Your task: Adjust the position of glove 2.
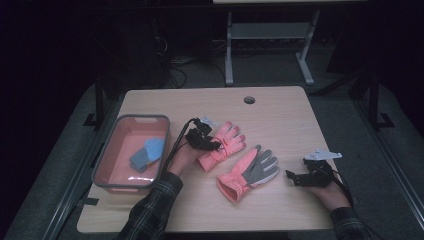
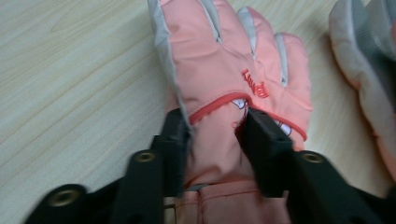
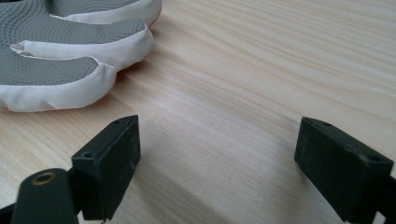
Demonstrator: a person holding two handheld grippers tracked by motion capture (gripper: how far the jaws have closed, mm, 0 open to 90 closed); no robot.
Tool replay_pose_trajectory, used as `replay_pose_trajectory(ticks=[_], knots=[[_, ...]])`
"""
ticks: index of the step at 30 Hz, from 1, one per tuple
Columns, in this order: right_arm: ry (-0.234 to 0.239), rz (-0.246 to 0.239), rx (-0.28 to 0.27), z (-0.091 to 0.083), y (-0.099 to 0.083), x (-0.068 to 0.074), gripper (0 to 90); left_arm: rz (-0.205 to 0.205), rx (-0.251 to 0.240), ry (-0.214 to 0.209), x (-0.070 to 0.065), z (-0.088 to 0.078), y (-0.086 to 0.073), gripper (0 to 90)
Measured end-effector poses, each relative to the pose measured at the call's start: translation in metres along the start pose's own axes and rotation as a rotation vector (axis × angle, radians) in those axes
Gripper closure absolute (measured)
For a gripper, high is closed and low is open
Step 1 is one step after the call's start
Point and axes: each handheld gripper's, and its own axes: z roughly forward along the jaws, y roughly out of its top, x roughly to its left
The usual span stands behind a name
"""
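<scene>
A: The pink glove (image 2: 233, 65) lies near the middle of the surface (image 1: 280, 107), back up. How will it handle?

B: Soft, padded and light, I'd judge; it will sag. The left claw (image 2: 217, 135) pinches its fabric just below the knuckles, a fair hold.

A: And the right claw (image 3: 217, 154)?

B: Open, empty, near the right edge, beside the second glove (image 1: 248, 172).

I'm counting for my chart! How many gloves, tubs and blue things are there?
Pink gloves: 2, one pinched in the left claw, one lying palm up
Pink tub: 1
Blue cloth things in the tub: 2, I think
Total: 5
</scene>
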Motion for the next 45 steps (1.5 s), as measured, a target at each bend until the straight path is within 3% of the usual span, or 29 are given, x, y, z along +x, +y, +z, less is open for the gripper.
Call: replay_pose_trajectory(ticks=[4, 14, 21, 25, 30, 38, 45], knots=[[0.0, 0.0, 0.0, 0.0, 0.0, 0.0, 14.0, -0.027, -0.016, -0.023, 0.0, -0.004, 0.001, 76.1], [0.0, 0.0, 0.0, 0.0, 0.0, 0.0, 14.0, -0.055, -0.039, -0.076, -0.006, -0.03, 0.012, 78.6], [0.0, 0.0, 0.0, 0.0, 0.0, 0.0, 14.0, -0.054, -0.08, -0.138, -0.025, -0.056, 0.024, 78.6], [0.0, 0.0, 0.0, 0.0, 0.0, 0.0, 14.1, -0.032, -0.084, -0.168, -0.038, -0.064, 0.029, 78.5], [0.0, 0.002, -0.001, 0.0, 0.0, 0.0, 14.1, -0.041, -0.087, -0.216, -0.057, -0.064, 0.034, 78.5], [0.0, 0.003, -0.001, 0.0, 0.0, 0.0, 14.0, -0.012, -0.061, -0.248, -0.09, -0.053, 0.043, 78.5], [0.0, 0.003, -0.001, 0.0, 0.0, 0.0, 14.1, -0.006, -0.014, -0.243, -0.102, -0.031, 0.042, 78.3]])
